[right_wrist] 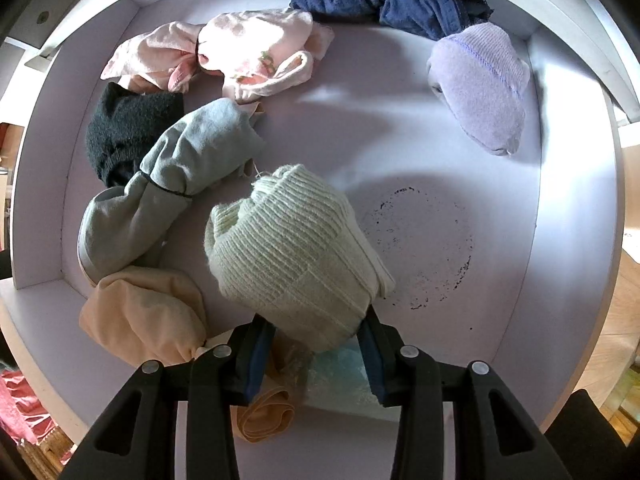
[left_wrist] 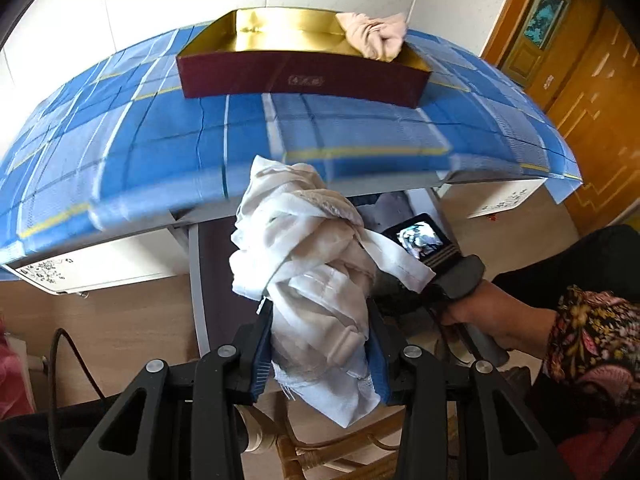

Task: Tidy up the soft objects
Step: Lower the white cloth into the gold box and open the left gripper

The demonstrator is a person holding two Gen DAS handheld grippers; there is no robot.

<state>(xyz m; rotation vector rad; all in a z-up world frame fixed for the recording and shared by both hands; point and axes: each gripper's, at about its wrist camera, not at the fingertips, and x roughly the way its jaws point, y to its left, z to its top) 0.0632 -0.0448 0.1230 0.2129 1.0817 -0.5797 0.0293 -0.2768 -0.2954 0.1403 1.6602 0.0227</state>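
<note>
The left tool (left_wrist: 320,344) is clenched on a knotted white cloth bundle (left_wrist: 312,276), held in the air in front of the table's near edge; beyond it the blue plaid tablecloth (left_wrist: 160,148) covers the table, and a maroon box (left_wrist: 304,76) with a gold lining stands at the far side, a beige knotted bundle (left_wrist: 376,36) in its right corner; the right tool (right_wrist: 316,344) grasps a pale green ribbed bundle (right_wrist: 292,252) inside a white drawer (right_wrist: 460,160), amid grey (right_wrist: 172,192), black (right_wrist: 128,128), pink (right_wrist: 248,52), navy (right_wrist: 380,0) and lilac (right_wrist: 484,88) bundles.

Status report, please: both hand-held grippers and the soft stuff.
Left hand-held gripper shut on white cloth bundle, below table edge. Right hand-held gripper shut on pale green knit bundle in drawer. Nothing blocking.
</note>
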